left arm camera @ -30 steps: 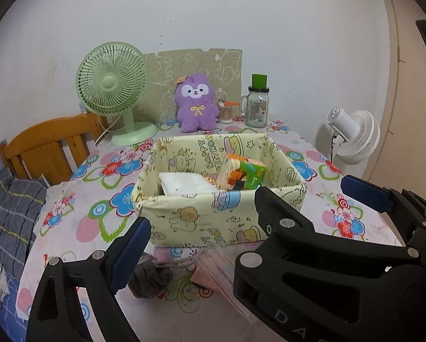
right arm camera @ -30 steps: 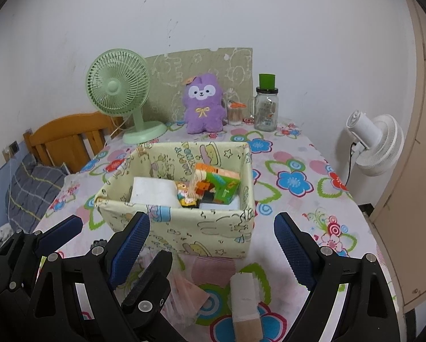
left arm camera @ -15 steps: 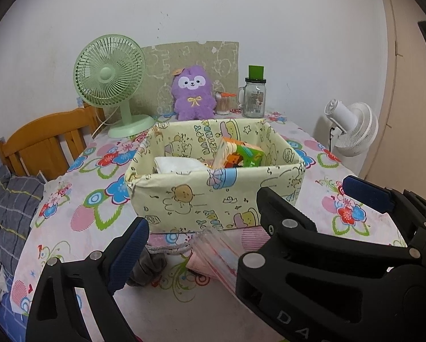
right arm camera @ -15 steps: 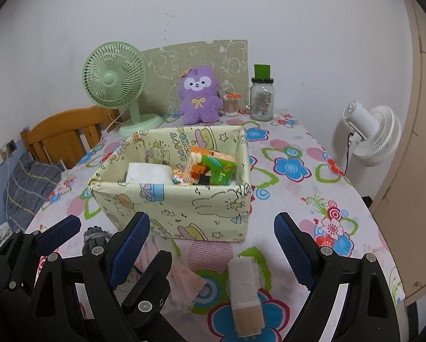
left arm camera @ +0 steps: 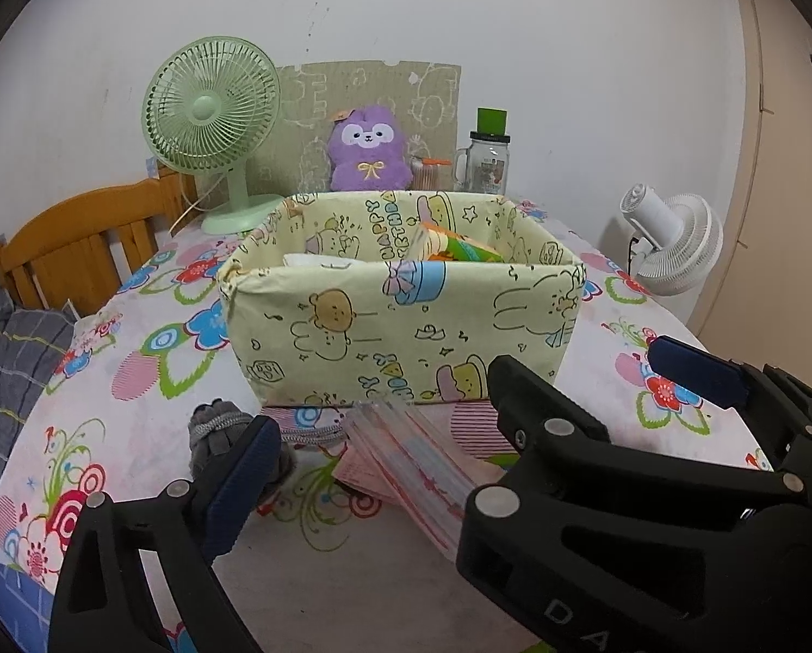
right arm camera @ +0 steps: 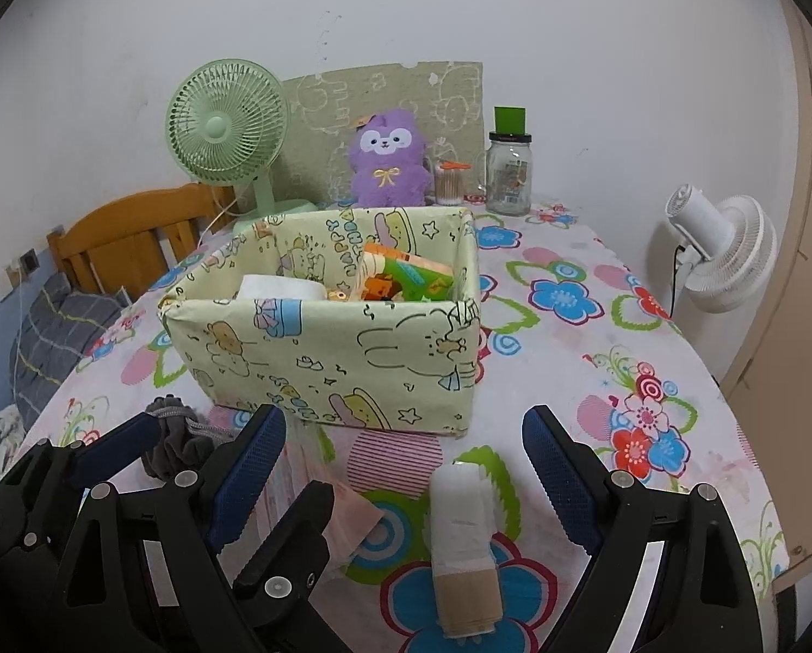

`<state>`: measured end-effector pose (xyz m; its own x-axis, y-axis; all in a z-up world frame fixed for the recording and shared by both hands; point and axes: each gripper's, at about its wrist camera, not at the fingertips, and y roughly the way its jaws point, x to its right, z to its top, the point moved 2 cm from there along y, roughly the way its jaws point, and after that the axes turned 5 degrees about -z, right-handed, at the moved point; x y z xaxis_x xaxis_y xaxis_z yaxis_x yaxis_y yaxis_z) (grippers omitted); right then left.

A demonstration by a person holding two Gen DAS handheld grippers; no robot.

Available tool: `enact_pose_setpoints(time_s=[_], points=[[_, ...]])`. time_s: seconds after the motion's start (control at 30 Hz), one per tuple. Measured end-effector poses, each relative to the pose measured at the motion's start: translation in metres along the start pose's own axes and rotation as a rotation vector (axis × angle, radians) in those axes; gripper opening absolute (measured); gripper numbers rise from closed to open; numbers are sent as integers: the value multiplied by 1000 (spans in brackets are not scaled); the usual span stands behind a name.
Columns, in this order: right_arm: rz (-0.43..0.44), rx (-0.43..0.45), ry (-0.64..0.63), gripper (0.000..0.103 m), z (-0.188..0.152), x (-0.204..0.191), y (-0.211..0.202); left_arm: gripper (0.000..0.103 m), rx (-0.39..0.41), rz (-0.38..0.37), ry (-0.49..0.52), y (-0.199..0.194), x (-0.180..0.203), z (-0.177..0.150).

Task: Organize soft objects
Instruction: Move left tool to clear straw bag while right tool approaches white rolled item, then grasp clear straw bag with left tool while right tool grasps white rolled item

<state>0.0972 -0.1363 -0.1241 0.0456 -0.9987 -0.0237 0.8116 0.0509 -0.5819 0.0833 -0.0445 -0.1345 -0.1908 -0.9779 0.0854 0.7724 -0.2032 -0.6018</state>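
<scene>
Two views, L wrist first:
L hand-held gripper (left arm camera: 378,419): jaws wide, nothing held; pink packet (left arm camera: 406,457) lies between them, so prob. next pick.
Grey sock (left arm camera: 215,430): on desk (left arm camera: 150,397), just beside left finger.
Box (left arm camera: 400,321): behind packet, open top, partly filled; likely the drop spot.

R wrist:
R hand-held gripper (right arm camera: 406,468): wide, empty, lined up on white roll (right arm camera: 463,538) lying on desk near box.

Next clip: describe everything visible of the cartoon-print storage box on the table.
The storage box is a rectangular open-top bin covered in pale yellow fabric or paper printed with bears, rabbits, stars and "HAPPY BIRTHDAY" lettering. It stands upright on the floral tablecloth, its walls slightly creased. Inside lie a white folded item on the left and a colourful orange-green packet on the right. No claw touches it.
</scene>
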Motion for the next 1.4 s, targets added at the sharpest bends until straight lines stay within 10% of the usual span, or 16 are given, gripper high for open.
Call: enact_pose_setpoints(time_s=[0.63, 1.4], points=[[-41, -86, 53, 90, -25, 26, 26, 98, -65, -21, 11, 27, 9, -18], [33, -206, 26, 46, -38, 19, 53, 96, -173, -39, -3, 52, 9, -31]])
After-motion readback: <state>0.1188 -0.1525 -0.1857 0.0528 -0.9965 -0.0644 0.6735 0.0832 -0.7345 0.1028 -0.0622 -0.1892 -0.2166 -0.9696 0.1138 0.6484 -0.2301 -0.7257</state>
